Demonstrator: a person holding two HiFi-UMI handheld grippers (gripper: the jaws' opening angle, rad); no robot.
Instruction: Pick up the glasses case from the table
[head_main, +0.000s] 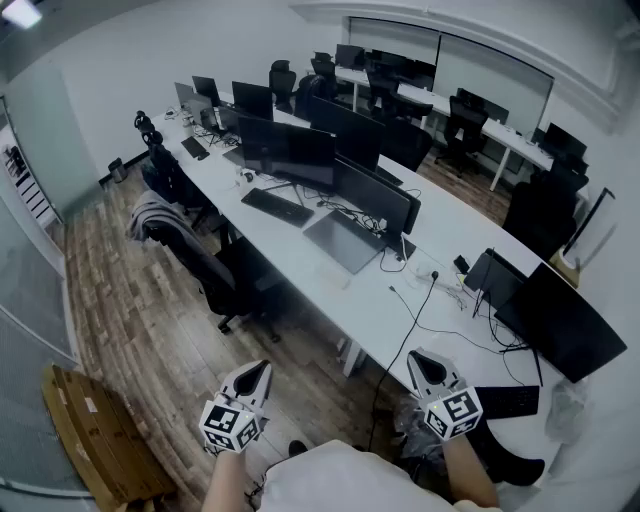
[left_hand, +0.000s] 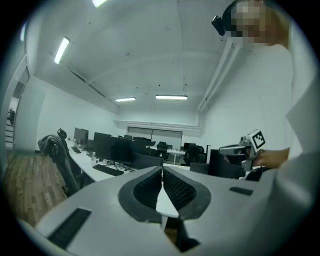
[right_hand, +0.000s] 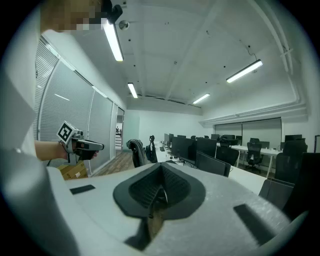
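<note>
I cannot make out a glasses case in any view. In the head view both grippers are held low in front of me, above the wooden floor beside the long white desk (head_main: 400, 300). My left gripper (head_main: 264, 368) is at the lower left, my right gripper (head_main: 416, 356) at the lower right, near the desk's edge. The left gripper view shows my left gripper (left_hand: 162, 169) with its tips touching and nothing between them. My right gripper (right_hand: 161, 168) is likewise shut and empty in its own view. Each gripper's camera also catches the other: right gripper (left_hand: 239, 149), left gripper (right_hand: 85, 145).
The desk carries several dark monitors (head_main: 290, 150), a keyboard (head_main: 277, 206), a grey laptop (head_main: 343, 240) and black cables (head_main: 415, 310). Office chairs (head_main: 215, 270) stand along its left side. A cardboard box (head_main: 95, 440) lies on the floor at the lower left. More desks fill the back.
</note>
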